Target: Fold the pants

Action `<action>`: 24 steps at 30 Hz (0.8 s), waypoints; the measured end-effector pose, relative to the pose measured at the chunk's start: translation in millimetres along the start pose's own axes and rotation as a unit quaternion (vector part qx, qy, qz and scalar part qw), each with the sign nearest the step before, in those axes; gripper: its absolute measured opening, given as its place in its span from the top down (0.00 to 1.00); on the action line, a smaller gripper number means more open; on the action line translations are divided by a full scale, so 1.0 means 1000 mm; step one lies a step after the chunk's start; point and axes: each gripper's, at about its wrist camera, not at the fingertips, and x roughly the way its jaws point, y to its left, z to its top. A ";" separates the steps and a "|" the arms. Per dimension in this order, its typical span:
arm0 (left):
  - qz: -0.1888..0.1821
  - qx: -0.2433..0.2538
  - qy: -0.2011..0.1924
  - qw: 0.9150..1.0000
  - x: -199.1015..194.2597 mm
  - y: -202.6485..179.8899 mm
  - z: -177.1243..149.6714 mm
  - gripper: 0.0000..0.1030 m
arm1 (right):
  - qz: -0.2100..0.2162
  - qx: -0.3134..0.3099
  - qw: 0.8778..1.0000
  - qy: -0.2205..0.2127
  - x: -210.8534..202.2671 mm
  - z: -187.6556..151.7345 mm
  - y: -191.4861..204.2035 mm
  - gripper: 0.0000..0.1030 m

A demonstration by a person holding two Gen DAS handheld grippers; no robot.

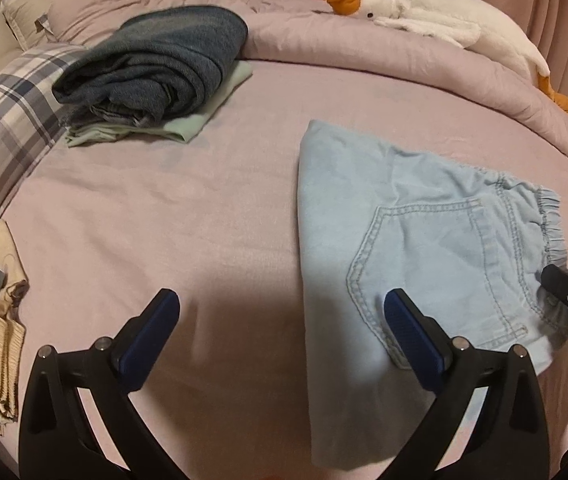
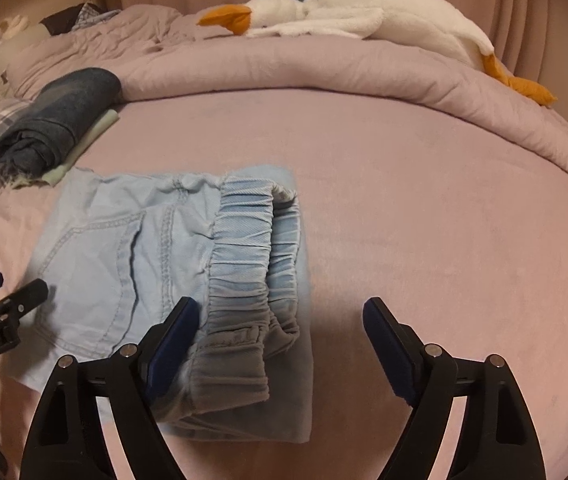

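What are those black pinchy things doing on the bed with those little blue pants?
A person holds a gripper in each hand and is folding the light blue pants on the pink bed. The pants already lie folded, stretchy waistband on top. Right now both grippers are open and holding nothing: the left gripper hangs at one side of the pants and the right gripper at the waistband side. Other folded clothes sit in a pile farther back, and a plush goose lies on the blanket.
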 end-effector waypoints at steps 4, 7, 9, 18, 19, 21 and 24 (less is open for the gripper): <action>0.001 0.004 -0.016 1.000 -0.016 -0.001 0.001 0.01 | 0.012 0.008 1.000 -0.015 -0.015 -0.002 -0.001 0.19; 0.001 0.010 -0.025 1.000 -0.031 -0.004 0.000 0.01 | 0.022 0.012 0.999 -0.024 -0.029 -0.002 -0.002 0.19; 0.000 0.013 -0.030 0.999 -0.039 -0.006 -0.001 0.01 | 0.027 0.012 0.999 -0.030 -0.037 -0.002 -0.002 0.19; -0.004 0.024 -0.060 0.998 -0.089 -0.011 -0.014 0.01 | 0.053 0.002 0.997 -0.055 -0.082 -0.014 0.004 0.19; -0.003 0.026 -0.063 0.998 -0.093 -0.013 -0.016 0.01 | 0.056 0.001 0.997 -0.057 -0.088 -0.016 0.005 0.19; -0.005 0.029 -0.070 0.997 -0.105 -0.015 -0.020 0.01 | 0.061 0.000 0.996 -0.061 -0.097 -0.021 0.008 0.19; -0.009 0.031 -0.075 0.997 -0.118 -0.017 -0.027 0.01 | 0.068 0.000 0.996 -0.064 -0.107 -0.026 0.009 0.19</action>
